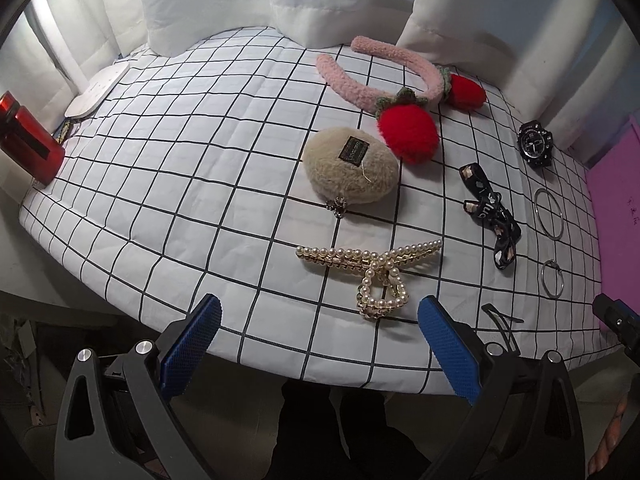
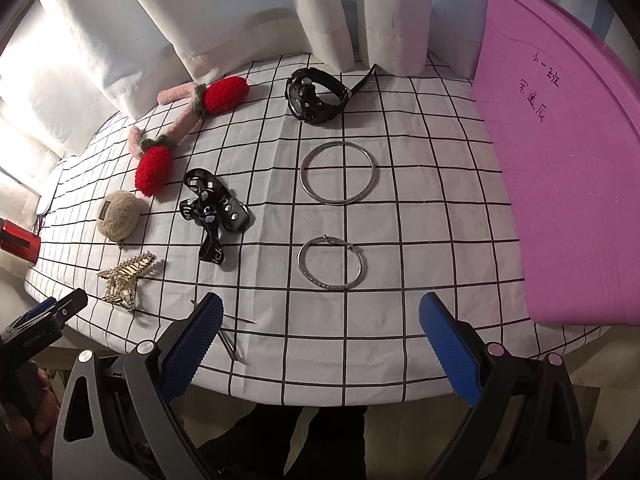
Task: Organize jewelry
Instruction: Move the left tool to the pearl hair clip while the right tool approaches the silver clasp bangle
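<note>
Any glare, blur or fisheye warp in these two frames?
Left wrist: sharp, grid lines of the tablecloth bow strongly, black vignette in the corners, curtain evenly lit. Right wrist: same bowing, curtain blown out at left, pink mat curved by the lens.

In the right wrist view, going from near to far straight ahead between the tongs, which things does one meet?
Clasp bracelet → larger plain bangle → black watch → white curtain.

On the desk (image 2: pixel 400 240) we count two silver bangles (image 2: pixel 338 172) (image 2: pixel 331 263), one black watch (image 2: pixel 316 96), one pearl claw clip (image 1: pixel 372 268), one strawberry headband (image 1: pixel 400 88), one beige plush clip (image 1: pixel 351 165), one black ribbon bow (image 2: pixel 214 210), one thin hairpin (image 2: pixel 232 340).
</note>
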Demonstrator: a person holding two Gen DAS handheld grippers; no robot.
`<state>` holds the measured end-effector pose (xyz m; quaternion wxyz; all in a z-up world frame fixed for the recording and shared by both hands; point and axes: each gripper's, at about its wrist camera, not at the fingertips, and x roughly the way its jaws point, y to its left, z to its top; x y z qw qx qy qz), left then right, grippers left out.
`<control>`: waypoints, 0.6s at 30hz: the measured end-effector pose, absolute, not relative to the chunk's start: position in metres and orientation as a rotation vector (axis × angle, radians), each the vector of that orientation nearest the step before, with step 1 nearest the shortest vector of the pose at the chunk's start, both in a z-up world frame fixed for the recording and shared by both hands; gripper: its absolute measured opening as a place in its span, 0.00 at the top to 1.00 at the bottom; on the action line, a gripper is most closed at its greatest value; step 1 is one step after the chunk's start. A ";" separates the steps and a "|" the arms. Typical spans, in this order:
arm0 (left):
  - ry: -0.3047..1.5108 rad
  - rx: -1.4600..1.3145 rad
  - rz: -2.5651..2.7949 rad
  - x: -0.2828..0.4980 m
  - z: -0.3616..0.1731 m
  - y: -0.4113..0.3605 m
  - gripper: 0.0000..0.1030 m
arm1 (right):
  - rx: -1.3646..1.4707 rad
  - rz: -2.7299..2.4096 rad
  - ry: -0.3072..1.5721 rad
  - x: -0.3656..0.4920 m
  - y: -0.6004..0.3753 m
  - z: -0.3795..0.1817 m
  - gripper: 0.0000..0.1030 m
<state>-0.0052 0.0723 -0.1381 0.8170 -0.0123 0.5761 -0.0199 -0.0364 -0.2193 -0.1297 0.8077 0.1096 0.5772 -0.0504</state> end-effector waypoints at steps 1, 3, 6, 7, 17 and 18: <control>1.231 -0.020 -0.048 -0.004 -0.143 0.069 0.06 | 0.235 -0.109 1.239 -0.036 -0.220 -0.134 0.09; 1.246 -0.016 -0.056 -0.002 -0.152 0.063 0.06 | 0.247 -0.106 1.249 -0.035 -0.223 -0.142 0.09; 1.262 -0.030 -0.061 0.000 -0.163 0.056 0.06 | 0.250 -0.112 1.247 -0.032 -0.226 -0.152 0.09; 1.266 -0.031 -0.061 0.001 -0.167 0.053 0.06 | 0.248 -0.113 1.245 -0.032 -0.227 -0.155 0.09; 1.284 -0.017 -0.061 0.002 -0.191 0.033 0.06 | 0.173 -0.131 1.259 -0.013 -0.230 -0.185 0.09; 1.282 -0.013 -0.058 0.003 -0.192 0.032 0.06 | 0.159 -0.134 1.265 -0.012 -0.230 -0.189 0.09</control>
